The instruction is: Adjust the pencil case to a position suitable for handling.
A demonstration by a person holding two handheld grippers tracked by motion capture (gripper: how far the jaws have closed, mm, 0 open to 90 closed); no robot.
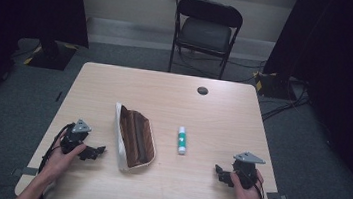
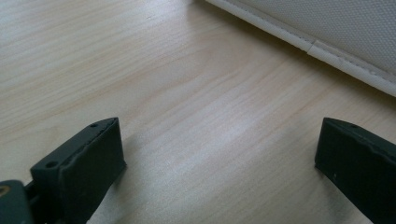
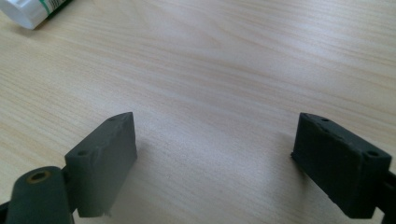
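On the wooden surface (image 1: 164, 98), an open pencil case (image 1: 134, 138) with a brown lining and white outer fabric lies left of centre, and a white and green glue stick (image 1: 181, 140) lies just to its right, apart from it. The left claw (image 1: 94, 151) rests near the case's left edge, its jaws spread wide with nothing between them; the case's white piped edge (image 2: 327, 46) shows ahead of it. The right claw (image 1: 220, 173) sits well right of the glue stick (image 3: 32, 10), likewise released and empty. A folding chair (image 1: 206, 32) stands beyond the surface.
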